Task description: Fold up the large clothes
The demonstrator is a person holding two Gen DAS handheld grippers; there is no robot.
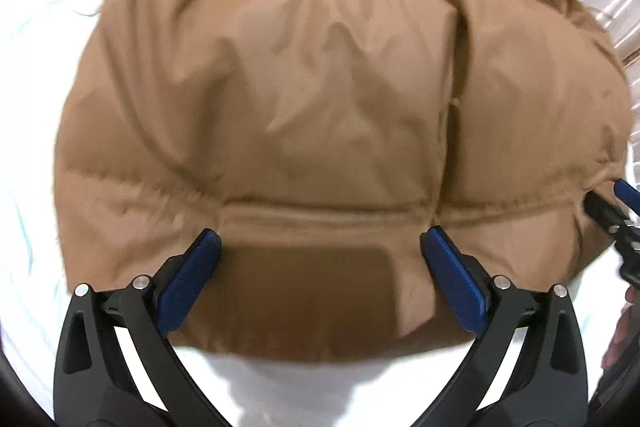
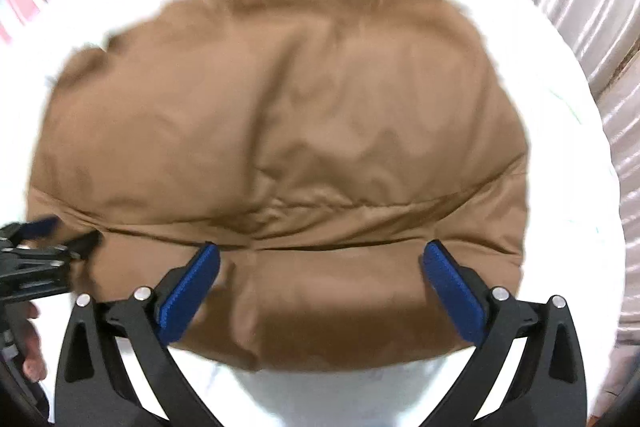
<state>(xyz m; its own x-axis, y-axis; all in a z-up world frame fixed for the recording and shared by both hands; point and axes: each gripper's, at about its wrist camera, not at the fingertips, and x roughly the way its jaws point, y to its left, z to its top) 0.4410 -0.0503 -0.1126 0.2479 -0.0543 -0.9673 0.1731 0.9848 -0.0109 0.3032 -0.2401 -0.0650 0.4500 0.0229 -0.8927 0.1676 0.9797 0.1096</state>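
A tan puffer jacket (image 1: 320,115) is lying bunched on the white bedding (image 1: 32,107), filling each frame's centre. The left gripper (image 1: 320,251) and right gripper (image 2: 320,259) are both gaping wide over its near hem, gripping nothing. Each should probably be pinching a hem corner through every layer, then lifting evenly.

The 2 wrist views are aimed steeply down, close above the brown jacket (image 1: 304,115), which is shared by both; each claw's neighbour is caught at a frame edge.
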